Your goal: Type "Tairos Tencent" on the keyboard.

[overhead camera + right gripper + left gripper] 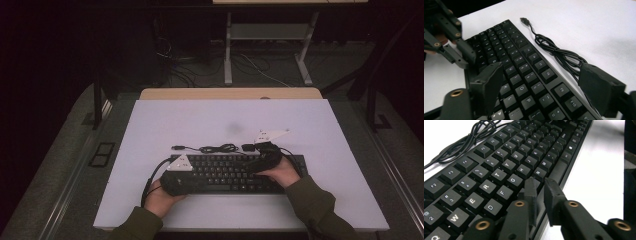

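Black keyboard (235, 174) lies flat near the front edge of the white table (150, 130), long side facing the person, a hand at each end.

Left tongs (539, 185): jaws nearly together with a thin gap, tips down at the bottom letter row by the space bar. No key or edge sits between them; not gripping. Narrow set looks meant for poking or pressing one key, not for lifting.

Right tongs (539, 82): jaws spread wide and straddling the keyboard's depth, one jaw on the front side, the other at the back rim. Keyboard body is between them, but the pads look clear of it, so open, not clamped. Likely lined up to pinch across the body or steady it.

Around:
- Keyboard's cable (559, 53), bundled in loose loops on the table just behind the back rim, plug (524, 20) lying free, not connected.
- A loop runs under or just beside the right tongs' far jaw. Could get pinched against the rim if the jaws close.
- Each tongs has its own cord trailing toward the person.
- Beyond the table: dark floor, metal frame legs (227, 45), loose wires.
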`<state>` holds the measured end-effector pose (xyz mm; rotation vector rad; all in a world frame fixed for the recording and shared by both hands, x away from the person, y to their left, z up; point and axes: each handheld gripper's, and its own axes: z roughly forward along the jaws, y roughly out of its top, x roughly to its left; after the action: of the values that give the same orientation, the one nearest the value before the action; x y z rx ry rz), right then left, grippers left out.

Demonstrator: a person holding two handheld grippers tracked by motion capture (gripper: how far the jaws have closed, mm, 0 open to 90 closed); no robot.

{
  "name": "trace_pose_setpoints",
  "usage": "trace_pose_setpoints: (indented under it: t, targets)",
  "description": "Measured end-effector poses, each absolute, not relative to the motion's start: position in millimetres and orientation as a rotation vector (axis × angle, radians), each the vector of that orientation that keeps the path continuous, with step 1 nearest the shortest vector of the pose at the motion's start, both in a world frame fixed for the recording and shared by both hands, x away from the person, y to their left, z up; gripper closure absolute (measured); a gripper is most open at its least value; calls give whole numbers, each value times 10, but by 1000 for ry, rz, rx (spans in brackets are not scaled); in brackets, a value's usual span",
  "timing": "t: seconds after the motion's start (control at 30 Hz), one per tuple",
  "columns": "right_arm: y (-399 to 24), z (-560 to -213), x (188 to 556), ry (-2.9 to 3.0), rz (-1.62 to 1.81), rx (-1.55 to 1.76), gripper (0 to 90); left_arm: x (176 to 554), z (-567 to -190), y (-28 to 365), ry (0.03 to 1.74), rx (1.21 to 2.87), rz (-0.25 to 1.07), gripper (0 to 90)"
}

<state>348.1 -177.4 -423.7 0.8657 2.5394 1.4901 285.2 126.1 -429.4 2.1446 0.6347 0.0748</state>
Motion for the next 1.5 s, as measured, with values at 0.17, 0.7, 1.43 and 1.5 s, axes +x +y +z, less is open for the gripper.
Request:
trace_pose_setpoints:
  t: [0.17, 0.7, 1.43, 1.5]
  targets:
    - [-1861, -4198, 3436, 2544, 1519, 868, 237, 2867, -4279, 1265, 648, 2123, 63, 642]
    - [-2001, -4155, 3313, 2574, 1536, 849, 441, 2933, -4271, 1223, 680, 2061, 96, 291]
    - [-2081, -4216, 3100, 2688, 1408, 757, 858, 3216, -4154, 1049, 676, 2045, 146, 186]
    - [-2099, -4230, 3086, 2697, 1392, 754, 879, 3226, -4157, 1023, 674, 2041, 156, 186]
